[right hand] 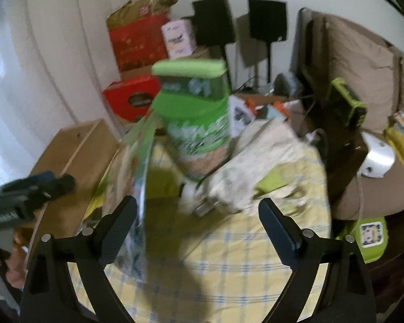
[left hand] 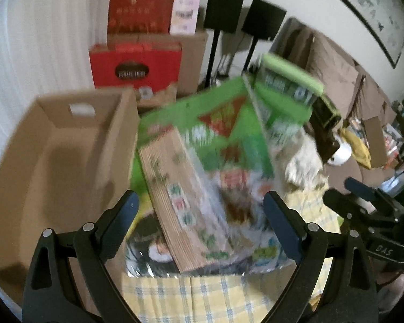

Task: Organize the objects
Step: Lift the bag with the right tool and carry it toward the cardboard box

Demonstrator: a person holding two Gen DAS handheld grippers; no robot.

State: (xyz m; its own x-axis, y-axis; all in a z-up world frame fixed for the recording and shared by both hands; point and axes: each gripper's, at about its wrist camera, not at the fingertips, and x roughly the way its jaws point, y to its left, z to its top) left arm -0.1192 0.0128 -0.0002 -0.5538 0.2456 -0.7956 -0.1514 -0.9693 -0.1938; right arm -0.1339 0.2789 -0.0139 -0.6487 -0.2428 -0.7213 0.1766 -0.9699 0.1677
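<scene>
- Two grippers, left gripper [left hand: 200, 210] and right gripper [right hand: 198, 216], hang with jaws spread, gripping nothing.
- Between them the plastic-wrapped green pack [left hand: 215, 167] leans at the left edge of the checked tablecloth [right hand: 229, 255], beside the cardboard box [left hand: 54, 148].
- We judge it light, stiff and slippery; take its long edges.

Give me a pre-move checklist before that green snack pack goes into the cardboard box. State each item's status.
1. Left gripper jaws apart: ok, wide open with the green snack pack between them.
2. Pads pressing on the pack: cannot tell, the picture is blurred.
3. Right gripper free: ok, open, nothing clamped; the pack's edge stands by its left finger.
4. Cardboard box ready to receive: ok, open-topped, nothing visible inside, right beside the pack.
5. Green canister out of the way: cannot tell, it stands close behind the pack on the checked cloth.
6. Sharp view for aiming: not ok, both views are smeared.
</scene>
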